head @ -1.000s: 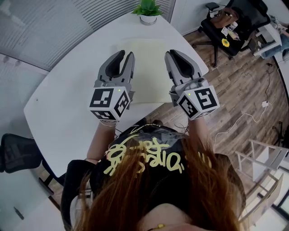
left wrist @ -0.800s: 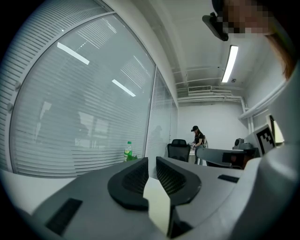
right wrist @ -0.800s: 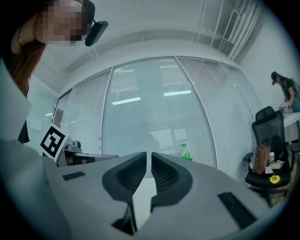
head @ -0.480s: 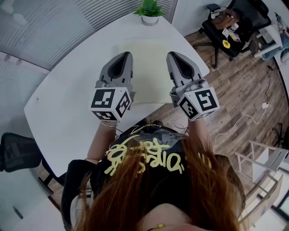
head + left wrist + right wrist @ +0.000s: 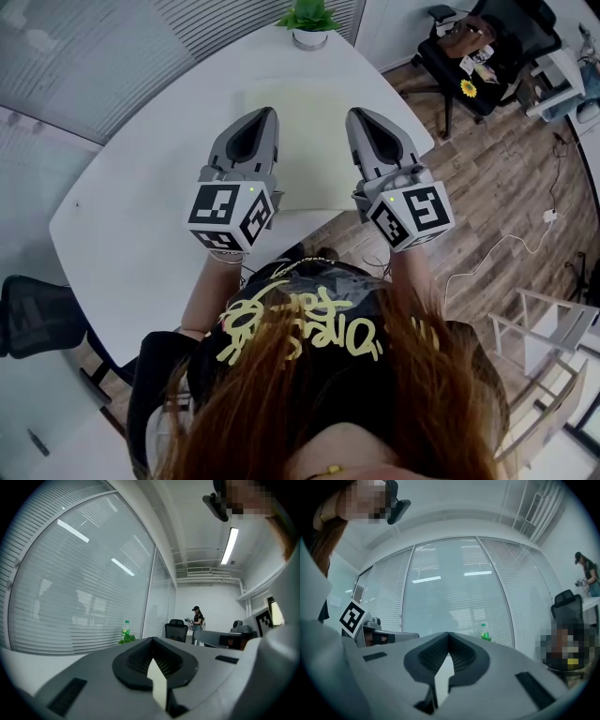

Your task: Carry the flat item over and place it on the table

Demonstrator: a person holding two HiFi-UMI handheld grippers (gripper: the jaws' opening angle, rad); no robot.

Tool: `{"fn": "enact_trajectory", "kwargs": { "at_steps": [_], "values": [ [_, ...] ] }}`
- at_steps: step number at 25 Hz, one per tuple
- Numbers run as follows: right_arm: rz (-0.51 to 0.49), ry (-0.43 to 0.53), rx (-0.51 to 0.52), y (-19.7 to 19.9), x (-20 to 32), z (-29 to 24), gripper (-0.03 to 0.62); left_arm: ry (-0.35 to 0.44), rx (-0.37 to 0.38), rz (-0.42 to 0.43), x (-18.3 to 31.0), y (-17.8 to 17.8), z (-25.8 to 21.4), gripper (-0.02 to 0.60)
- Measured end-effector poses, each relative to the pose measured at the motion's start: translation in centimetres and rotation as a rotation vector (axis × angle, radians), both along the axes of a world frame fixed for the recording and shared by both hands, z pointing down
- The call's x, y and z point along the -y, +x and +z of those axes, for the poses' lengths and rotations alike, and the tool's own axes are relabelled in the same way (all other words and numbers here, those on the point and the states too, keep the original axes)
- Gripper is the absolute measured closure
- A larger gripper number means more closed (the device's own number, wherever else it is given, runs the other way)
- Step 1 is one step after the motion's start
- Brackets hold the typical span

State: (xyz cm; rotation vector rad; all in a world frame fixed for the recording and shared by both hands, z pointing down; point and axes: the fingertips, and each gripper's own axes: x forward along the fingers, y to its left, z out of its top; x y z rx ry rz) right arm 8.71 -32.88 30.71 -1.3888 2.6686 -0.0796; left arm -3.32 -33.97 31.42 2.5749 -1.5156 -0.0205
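The left claw (image 5: 266, 112) is fully closed. Its jaws have just been closing, and in the left gripper view the two dark pads meet tip to tip with nothing clamped between them. Only a pale cream sliver shows through the slot behind the tips.

The right claw (image 5: 360, 113) is in the same state. Its jaws have also just been closing and now meet at the tips, holding nothing. A pale strip shows through the gap behind them.

Both claws point level and away from the person, side by side with a space between them, each held by a hand under its marker cube.

The flat sheet (image 5: 309, 141), pale yellow, lies spread on the white desk (image 5: 141, 206) below the claws and is gripped by neither. In the head view the left claw covers the sheet's left margin and the right claw its right margin. The middle of the sheet shows in the space between them, and its far part runs on past the tips. Its near edge lies between the two marker cubes, close to the desk's near rim.

Well beyond the tips, past the sheet's far edge, a potted plant (image 5: 307, 23) stands on the desk.
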Motion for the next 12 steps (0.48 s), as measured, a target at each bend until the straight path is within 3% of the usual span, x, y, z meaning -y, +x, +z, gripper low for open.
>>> {"fn": "enact_trajectory", "kwargs": {
  "at_steps": [12],
  "values": [
    [0.006, -0.018, -0.059, 0.34, -0.6, 0.43, 0.592, 0.037, 0.018, 0.027, -0.91, 0.9, -0.45, 0.586]
  ]
}}
